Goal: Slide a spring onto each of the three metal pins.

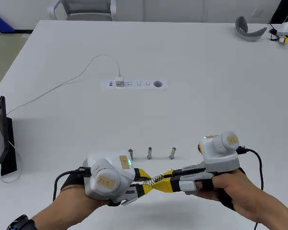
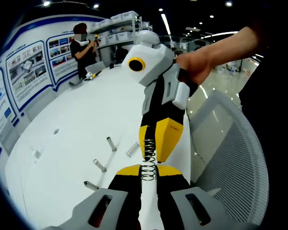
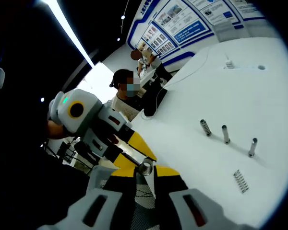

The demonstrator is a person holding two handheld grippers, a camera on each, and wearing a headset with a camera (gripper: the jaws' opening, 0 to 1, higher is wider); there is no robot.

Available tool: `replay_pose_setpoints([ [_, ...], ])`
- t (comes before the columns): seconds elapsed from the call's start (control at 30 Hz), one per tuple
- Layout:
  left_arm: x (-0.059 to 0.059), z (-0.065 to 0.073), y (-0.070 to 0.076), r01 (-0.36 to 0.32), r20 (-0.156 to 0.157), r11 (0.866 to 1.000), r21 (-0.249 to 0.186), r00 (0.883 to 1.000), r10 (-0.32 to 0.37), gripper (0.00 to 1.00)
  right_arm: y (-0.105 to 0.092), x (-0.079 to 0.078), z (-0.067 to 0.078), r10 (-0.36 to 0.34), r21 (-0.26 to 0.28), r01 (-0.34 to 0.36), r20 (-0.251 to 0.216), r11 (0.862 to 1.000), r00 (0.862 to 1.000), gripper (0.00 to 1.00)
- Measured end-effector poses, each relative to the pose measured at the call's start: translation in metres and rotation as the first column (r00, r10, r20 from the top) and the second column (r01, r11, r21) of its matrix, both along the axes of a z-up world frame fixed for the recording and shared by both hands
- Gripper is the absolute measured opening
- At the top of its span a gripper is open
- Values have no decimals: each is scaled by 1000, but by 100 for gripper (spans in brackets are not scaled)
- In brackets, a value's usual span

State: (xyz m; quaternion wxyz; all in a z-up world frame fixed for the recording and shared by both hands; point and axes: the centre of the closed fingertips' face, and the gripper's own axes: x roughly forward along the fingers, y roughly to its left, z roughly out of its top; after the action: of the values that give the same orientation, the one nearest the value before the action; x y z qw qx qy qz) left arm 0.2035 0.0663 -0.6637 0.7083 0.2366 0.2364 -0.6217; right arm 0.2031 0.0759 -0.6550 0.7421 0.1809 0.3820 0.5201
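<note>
Pinches light, likely flexible spring point(image 1: 156, 179) at opposite ends with left claw point(image 1: 146, 182) and right claw point(image 1: 164, 181); grip near one end, gently.

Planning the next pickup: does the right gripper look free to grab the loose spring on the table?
Likely not yet: the right gripper and left gripper both clamp another spring; nothing blocks the loose spring.

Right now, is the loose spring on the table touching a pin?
Apart. The right gripper view shows bare table between the loose spring and the nearest pin.
</note>
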Motion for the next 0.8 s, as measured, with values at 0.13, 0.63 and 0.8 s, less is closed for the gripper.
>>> replay_pose_setpoints([
  [0.13, -1, -1, 0, 9, -1, 1000, 4, 1000, -9, 10, 3, 2, 4, 1, 2, -1, 20, 1000, 1000, 17],
  [0.63, -10, 6, -2, 49, -77, 998, -48, 996, -52, 10, 3, -9, 6, 221, -193, -188, 164, 963, 962, 12],
  [0.8, -11, 20, -9, 49, -128, 990, -132, 990, -66, 10, -2, -10, 21, 356, -308, -281, 222, 909, 908, 12],
])
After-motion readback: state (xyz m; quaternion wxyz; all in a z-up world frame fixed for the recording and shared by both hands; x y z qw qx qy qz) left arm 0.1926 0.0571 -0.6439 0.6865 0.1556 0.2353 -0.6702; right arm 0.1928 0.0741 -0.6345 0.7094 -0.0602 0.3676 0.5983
